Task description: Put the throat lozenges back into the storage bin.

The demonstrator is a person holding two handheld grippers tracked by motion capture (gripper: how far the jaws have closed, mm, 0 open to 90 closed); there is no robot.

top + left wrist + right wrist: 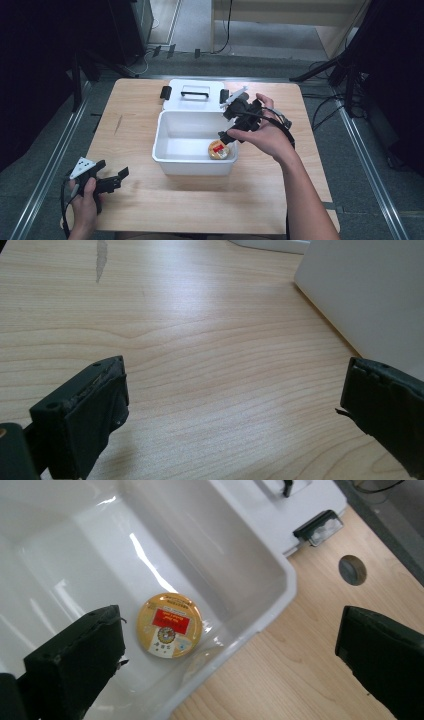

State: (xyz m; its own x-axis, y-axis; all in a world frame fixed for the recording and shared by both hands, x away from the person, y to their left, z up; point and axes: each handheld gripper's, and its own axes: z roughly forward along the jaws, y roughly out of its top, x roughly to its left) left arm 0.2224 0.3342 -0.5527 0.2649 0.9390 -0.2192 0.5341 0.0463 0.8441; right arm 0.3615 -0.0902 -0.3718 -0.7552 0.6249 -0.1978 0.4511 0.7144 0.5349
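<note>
A round gold tin (pixel 218 149) with a red label lies flat on the floor of an open white plastic bin (pixel 161 130), in its near right corner. My right gripper (pixel 227 125) hangs above the bin's right rim, tilted down toward the tin. In the right gripper view its jaws (pixel 230 655) stand wide open and hold nothing, with the tin (pixel 169 625) below and between them. My left gripper (pixel 119 179) rests low at the table's near left, pointing right toward the bin. Its jaws (pixel 235 395) are open over bare wood.
The bin's lid (pixel 175 102), with a black handle and black latches, lies flat behind the bin. The bin's outer wall (pixel 370 295) rises to the right of the left gripper. A small round grey plug (pixel 352 570) sits in the wooden tabletop (pixel 200 200).
</note>
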